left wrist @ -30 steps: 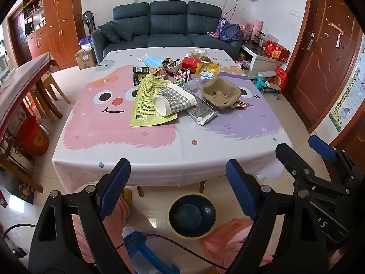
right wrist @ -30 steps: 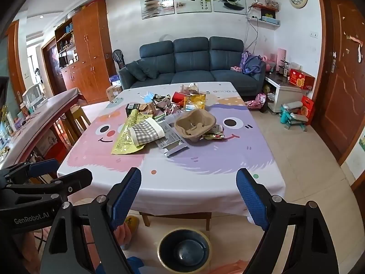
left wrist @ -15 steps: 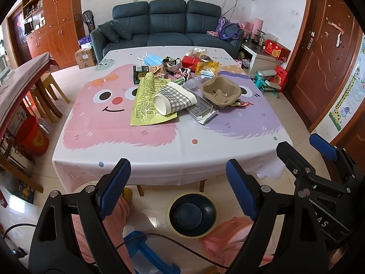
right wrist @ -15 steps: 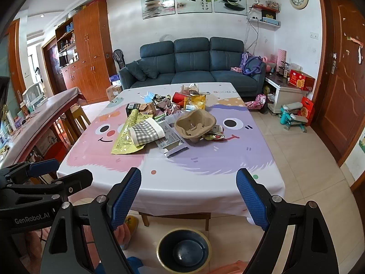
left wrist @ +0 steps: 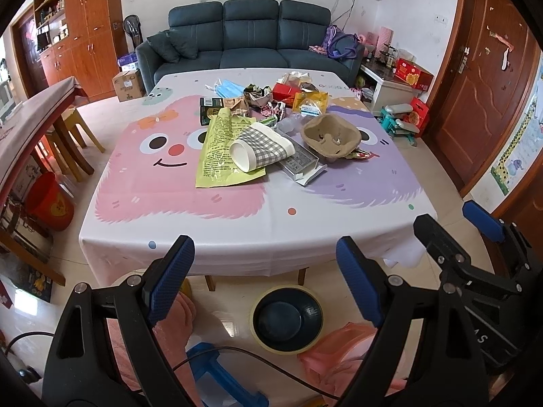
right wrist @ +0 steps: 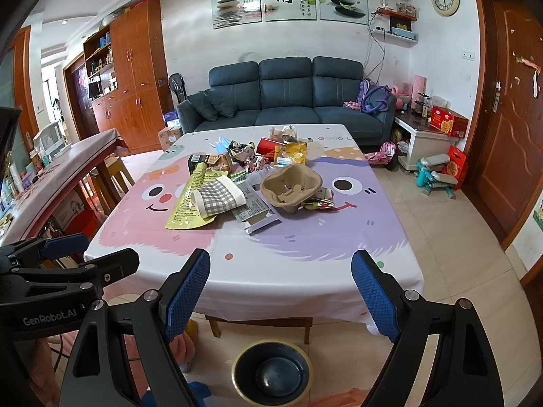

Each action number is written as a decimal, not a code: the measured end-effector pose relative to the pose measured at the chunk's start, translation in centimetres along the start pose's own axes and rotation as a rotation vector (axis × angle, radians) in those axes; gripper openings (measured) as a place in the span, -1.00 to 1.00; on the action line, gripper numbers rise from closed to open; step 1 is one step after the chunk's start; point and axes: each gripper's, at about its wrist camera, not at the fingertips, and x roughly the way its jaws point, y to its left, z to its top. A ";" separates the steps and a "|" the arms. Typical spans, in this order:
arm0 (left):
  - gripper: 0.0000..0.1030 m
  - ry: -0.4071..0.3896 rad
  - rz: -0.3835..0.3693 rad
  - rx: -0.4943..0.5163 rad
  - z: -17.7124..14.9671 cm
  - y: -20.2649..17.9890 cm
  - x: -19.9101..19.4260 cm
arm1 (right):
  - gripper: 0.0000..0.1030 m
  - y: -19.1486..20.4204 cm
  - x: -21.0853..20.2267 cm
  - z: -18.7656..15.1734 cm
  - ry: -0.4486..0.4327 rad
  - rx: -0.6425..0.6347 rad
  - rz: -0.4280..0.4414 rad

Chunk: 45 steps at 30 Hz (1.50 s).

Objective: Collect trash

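No collection had begun: the trash pile (left wrist: 271, 135) lay mid-table, the bin (left wrist: 286, 318) stood on the floor below. Left gripper (left wrist: 264, 281) and right gripper (right wrist: 281, 291) both hung agape and empty, short of the table (right wrist: 305, 271).

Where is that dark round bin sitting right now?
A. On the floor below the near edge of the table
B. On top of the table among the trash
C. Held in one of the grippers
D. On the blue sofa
A: the dark round bin stands on the tiled floor under the table's near edge, with both grippers open and holding nothing.
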 end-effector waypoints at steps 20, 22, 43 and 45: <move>0.63 0.015 0.012 0.011 0.3 0.3 1.6 | 0.68 -0.3 0.4 0.3 -0.002 0.004 0.009; 0.63 0.018 0.011 0.012 0.4 0.4 1.6 | 0.68 -0.1 0.4 0.3 -0.007 0.003 0.011; 0.63 0.021 0.009 0.004 0.8 1.1 2.4 | 0.68 0.3 1.5 1.6 -0.009 -0.008 0.016; 0.63 0.022 0.005 0.002 0.8 1.2 2.4 | 0.68 0.5 2.5 2.2 -0.009 -0.009 0.018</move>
